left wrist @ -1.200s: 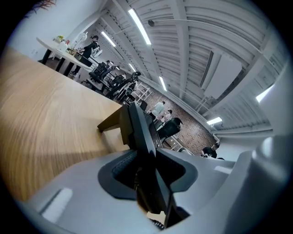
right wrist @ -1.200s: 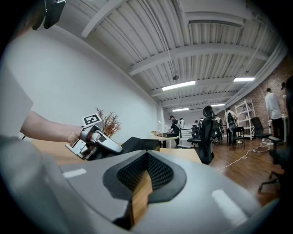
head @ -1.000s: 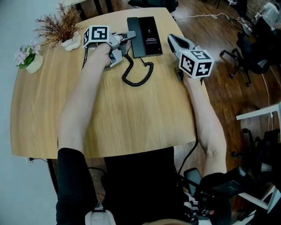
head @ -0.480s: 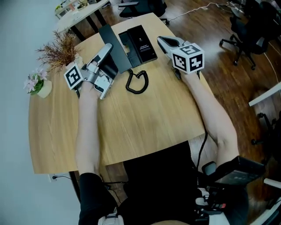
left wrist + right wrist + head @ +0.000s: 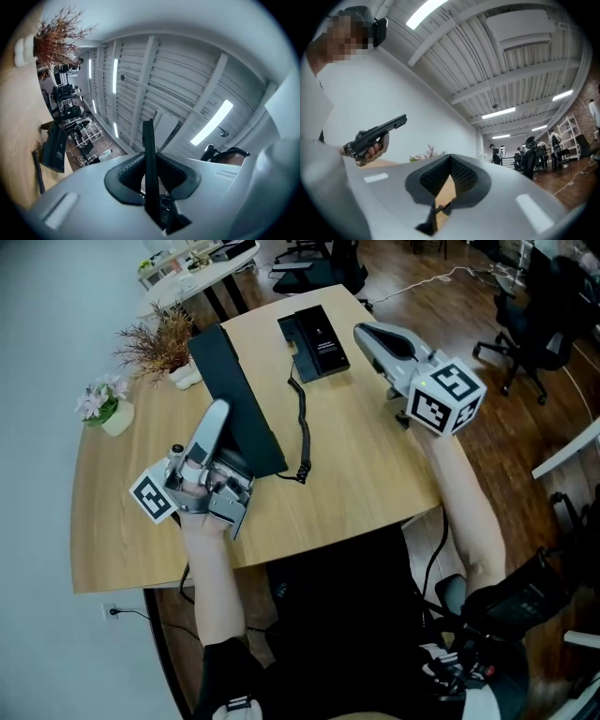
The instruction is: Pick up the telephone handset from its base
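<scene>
The black telephone handset (image 5: 234, 404) is up off the table, tilted, with my left gripper (image 5: 217, 423) shut on its lower end. In the left gripper view the handset (image 5: 150, 159) shows edge-on as a thin dark slab, and both pads press on it. Its coiled cord (image 5: 302, 423) stretches back to the black base (image 5: 319, 338) at the table's far edge. My right gripper (image 5: 367, 332) hovers just right of the base, shut, with nothing between its fingertips (image 5: 450, 161). The right gripper view shows the raised handset (image 5: 389, 125) at its left.
A dried plant in a white pot (image 5: 164, 338) and a small pot of pink flowers (image 5: 108, 409) stand at the wooden table's (image 5: 366, 474) far left. Office chairs (image 5: 525, 306) stand on the floor to the right. More desks lie beyond the table.
My left gripper lifted the handset off the base and drew it toward the near left, stretching the cord out. The right gripper rose beside the base.
</scene>
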Tool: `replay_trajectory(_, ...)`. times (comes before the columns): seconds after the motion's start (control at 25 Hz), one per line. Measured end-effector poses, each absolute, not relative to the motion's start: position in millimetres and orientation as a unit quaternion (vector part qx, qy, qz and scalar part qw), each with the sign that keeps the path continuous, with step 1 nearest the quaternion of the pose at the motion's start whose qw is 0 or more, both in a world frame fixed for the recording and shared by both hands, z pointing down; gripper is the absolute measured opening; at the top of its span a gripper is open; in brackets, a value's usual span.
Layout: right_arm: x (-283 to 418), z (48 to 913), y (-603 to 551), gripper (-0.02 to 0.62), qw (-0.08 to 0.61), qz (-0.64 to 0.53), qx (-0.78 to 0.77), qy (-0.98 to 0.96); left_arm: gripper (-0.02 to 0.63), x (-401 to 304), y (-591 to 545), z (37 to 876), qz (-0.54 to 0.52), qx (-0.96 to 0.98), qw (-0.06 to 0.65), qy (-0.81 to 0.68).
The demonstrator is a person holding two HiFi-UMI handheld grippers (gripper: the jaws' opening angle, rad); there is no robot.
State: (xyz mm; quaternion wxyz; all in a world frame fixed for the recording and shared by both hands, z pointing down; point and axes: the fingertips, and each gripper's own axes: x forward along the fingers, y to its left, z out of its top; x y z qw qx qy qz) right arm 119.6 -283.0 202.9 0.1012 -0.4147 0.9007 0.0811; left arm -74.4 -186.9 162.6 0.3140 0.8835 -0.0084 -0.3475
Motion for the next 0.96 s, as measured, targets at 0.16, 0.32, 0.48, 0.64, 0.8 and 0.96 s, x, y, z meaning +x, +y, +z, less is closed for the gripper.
replay_trajectory(0.16, 131, 185, -194, 0.003, 0.127, 0.109, -0.407, 0.898, 0.08, -81, -145, 160, -0.382, 0.872, 0.306, 0.01)
replay_trajectory(0.32, 158, 176, -118, 0.003, 0.164, 0.113, -0.419, 0.886, 0.08, -78, -114, 160, -0.382, 0.876, 0.293, 0.011)
replay_trajectory(0.48, 173, 166, -58, 0.003, 0.192, 0.13, -0.423, 0.876, 0.08, -69, -83, 160, -0.377, 0.882, 0.283, 0.012)
replay_trajectory(0.64, 172, 168, -20, 0.003, 0.199, 0.136, -0.416, 0.877, 0.08, -60, -58, 164, -0.365, 0.888, 0.279, 0.004)
replay_trajectory(0.8, 173, 169, 5, 0.003, 0.195, 0.137, -0.412, 0.879, 0.08, -57, -38, 168, -0.366, 0.888, 0.28, -0.011)
replay_trajectory(0.96, 179, 162, 30, 0.003, 0.198, 0.147, -0.411, 0.878, 0.08, -55, -20, 174, -0.375, 0.882, 0.285, -0.023)
